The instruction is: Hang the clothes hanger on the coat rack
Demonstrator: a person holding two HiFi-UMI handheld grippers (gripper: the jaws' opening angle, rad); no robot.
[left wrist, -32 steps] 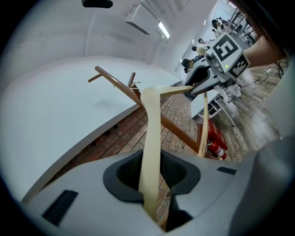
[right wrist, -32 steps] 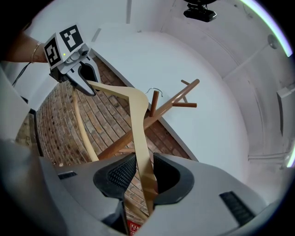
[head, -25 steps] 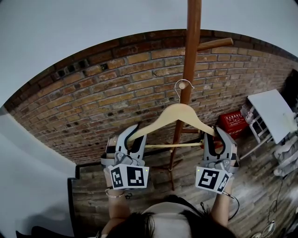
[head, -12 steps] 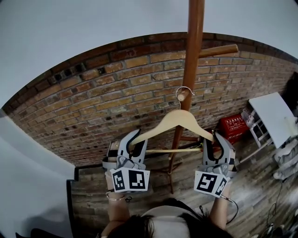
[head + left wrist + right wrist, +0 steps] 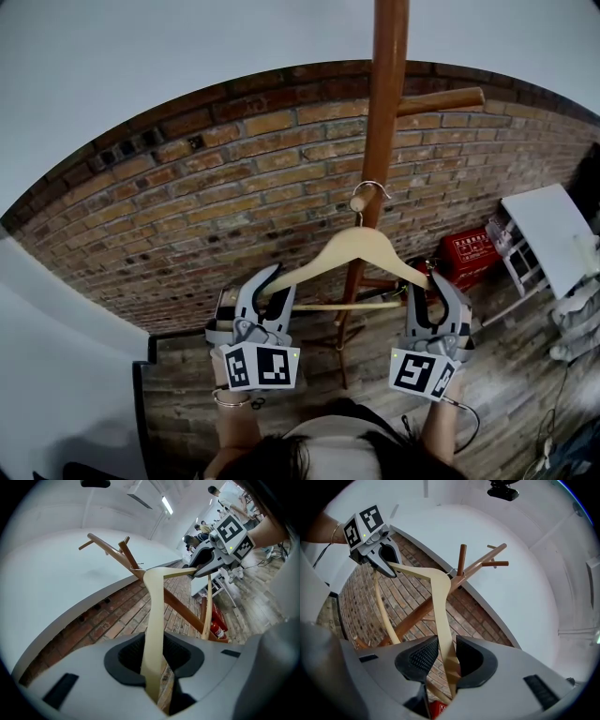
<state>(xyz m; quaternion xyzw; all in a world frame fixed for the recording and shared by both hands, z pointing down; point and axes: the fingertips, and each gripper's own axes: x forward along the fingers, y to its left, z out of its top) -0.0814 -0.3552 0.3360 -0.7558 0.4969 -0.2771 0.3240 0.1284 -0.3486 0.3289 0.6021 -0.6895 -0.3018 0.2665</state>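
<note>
Head view: hanger [image 5: 361, 246] hooked over a short peg [image 5: 357, 202] of the coat rack [image 5: 386, 112], left gripper [image 5: 273, 279] and right gripper [image 5: 427, 281] at its ends; brick wall [image 5: 187, 216] behind, plank floor [image 5: 525, 367] below. Left gripper view: my jaws are opening, the hanger's arm loose between them; right gripper view: jaws pinch the other arm; I judge that pulling unevenly could drag the hanger off.

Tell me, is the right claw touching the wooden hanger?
Touching. The right gripper view shows the wooden hanger pinched inside the right claw, pressed against its pads.
</note>
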